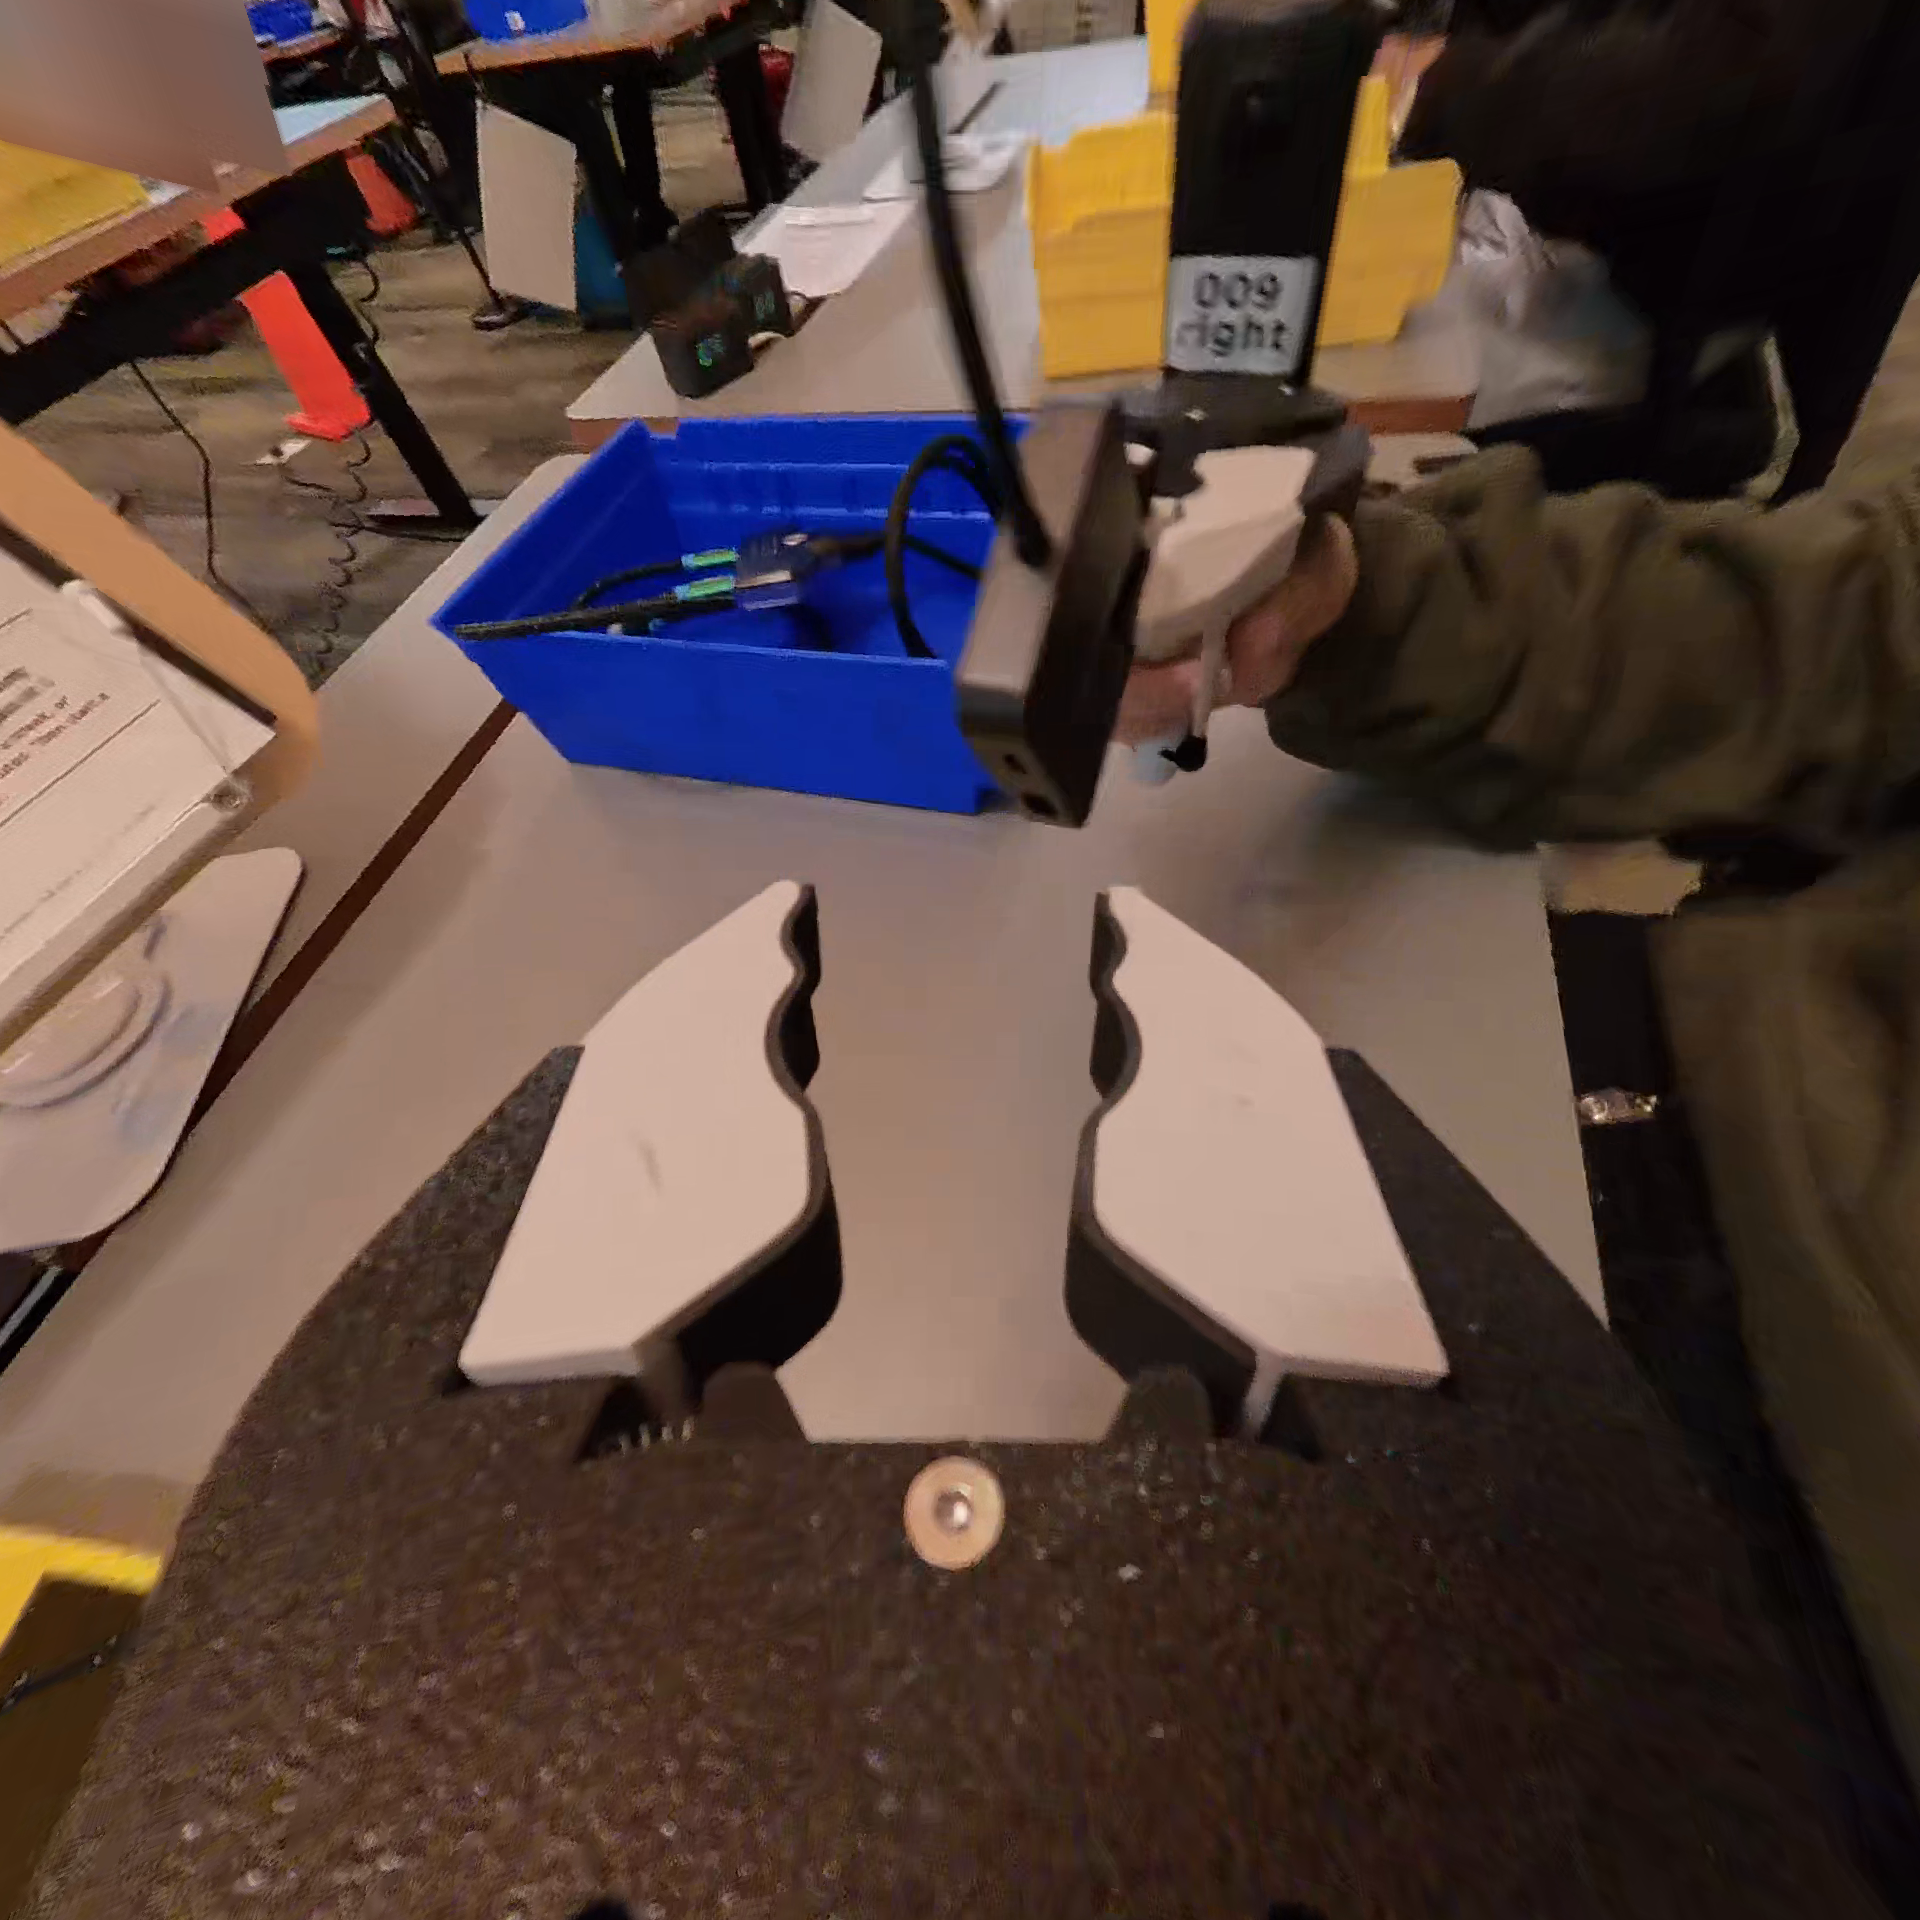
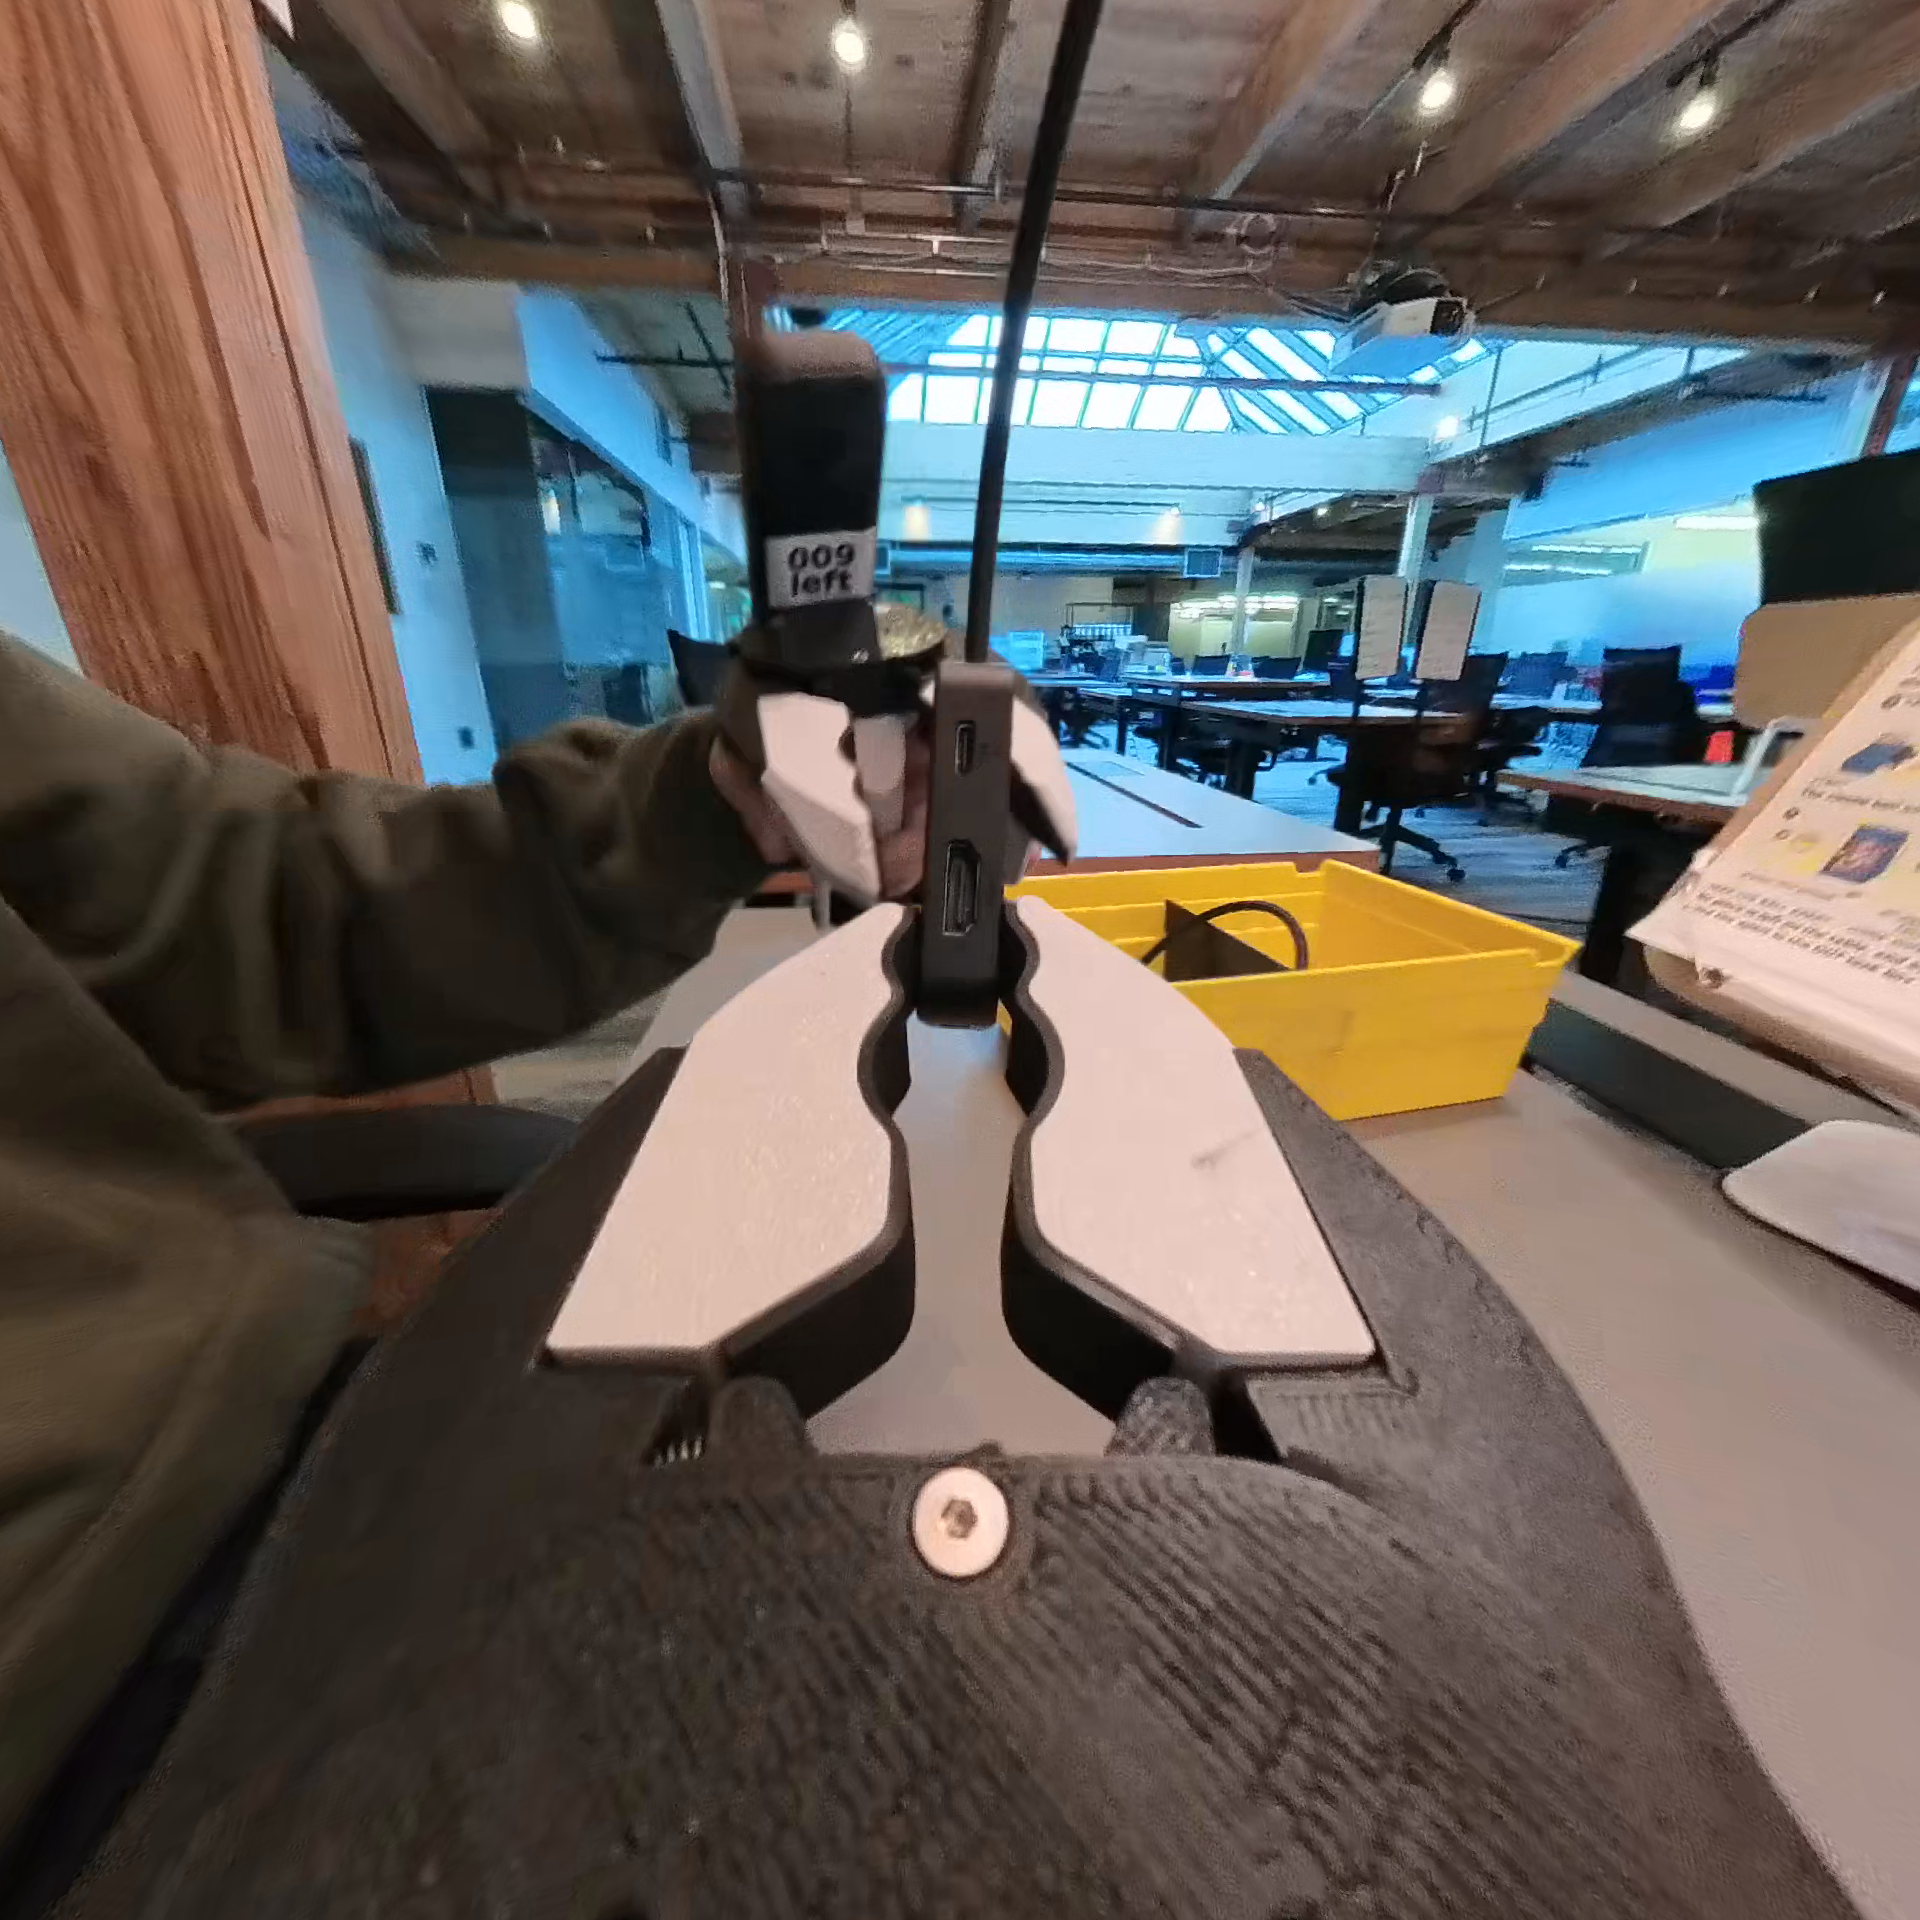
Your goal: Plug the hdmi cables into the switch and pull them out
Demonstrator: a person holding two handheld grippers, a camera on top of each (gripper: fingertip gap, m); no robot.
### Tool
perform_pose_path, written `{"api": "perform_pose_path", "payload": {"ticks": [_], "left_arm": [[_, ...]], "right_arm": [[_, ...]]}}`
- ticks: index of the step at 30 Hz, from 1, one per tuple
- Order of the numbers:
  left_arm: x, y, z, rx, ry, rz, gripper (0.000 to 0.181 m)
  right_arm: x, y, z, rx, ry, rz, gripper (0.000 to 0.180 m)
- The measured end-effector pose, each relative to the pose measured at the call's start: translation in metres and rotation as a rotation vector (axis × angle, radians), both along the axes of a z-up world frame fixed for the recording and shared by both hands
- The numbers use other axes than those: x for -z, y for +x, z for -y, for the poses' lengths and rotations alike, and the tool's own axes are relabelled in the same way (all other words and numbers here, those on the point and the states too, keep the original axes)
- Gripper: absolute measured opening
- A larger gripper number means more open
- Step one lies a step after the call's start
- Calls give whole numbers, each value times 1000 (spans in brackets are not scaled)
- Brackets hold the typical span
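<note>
My right gripper (image 2: 958,927) is shut on the lower end of a black switch (image 2: 961,821) and holds it upright above the grey table. Two ports on its narrow side face the right wrist camera. A black cable (image 2: 1023,312) rises from its top. In the left wrist view the switch (image 1: 1049,613) hangs in front of the right gripper (image 1: 1153,582). My left gripper (image 1: 956,914) is open and empty, below and in front of the switch. HDMI cables (image 1: 717,587) with green-banded plugs lie in a blue bin (image 1: 727,707) behind it.
A yellow bin (image 2: 1351,997) holding a black cable stands beyond the switch. More yellow bins (image 1: 1112,249) stand on the far table. A stand with printed sheets (image 1: 94,748) sits at the left. A person's sleeved arm (image 1: 1558,644) reaches in from the right.
</note>
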State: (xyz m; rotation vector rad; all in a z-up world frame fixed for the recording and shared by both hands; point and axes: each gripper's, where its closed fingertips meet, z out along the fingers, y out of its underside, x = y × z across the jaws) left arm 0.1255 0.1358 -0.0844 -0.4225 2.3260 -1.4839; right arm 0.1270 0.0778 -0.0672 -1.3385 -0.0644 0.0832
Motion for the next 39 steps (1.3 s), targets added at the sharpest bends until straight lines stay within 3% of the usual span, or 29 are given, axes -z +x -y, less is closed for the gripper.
{"api": "perform_pose_path", "payload": {"ticks": [5, 7, 11, 14, 17, 21, 25, 27, 31, 33, 36, 39], "left_arm": [[4, -17, 33, 120, -77, -71, 47], [1, -13, 34, 106, -129, -91, 32], [-6, -9, 35, 97, -236, -126, 37], [-1, -12, 37, 118, -211, -116, 17], [2, -12, 35, 116, -195, -118, 17], [6, -11, 34, 95, -164, -179, 36], [22, -13, 32, 101, -25, -205, 15], [24, -13, 32, 92, -30, -230, 14], [12, 3, 30, -12, -196, -173, 13], [4, 14, 25, -99, -320, -148, 13], [-14, 28, 14, -226, -548, -132, 13], [-22, 29, 15, -257, -722, -166, 14]], "right_arm": [[5, -4, -2, -113, 29, -114, 14], [4, -4, 1, -147, 49, -156, 14], [7, -8, 2, -190, 39, -168, 14], [13, -10, -1, -207, 8, -173, 14], [19, -11, -4, -220, -42, -189, 14], [38, -12, -7, -213, -162, -156, 14], [43, -14, -8, -201, -216, -124, 14], [38, -11, -7, -177, -193, -114, 14], [27, 12, -8, 5, -105, -102, 21], [28, 22, -10, 93, -76, -103, 41], [30, 31, -17, 144, -43, -189, 58], [30, 38, -22, 194, -8, -246, 53]]}}
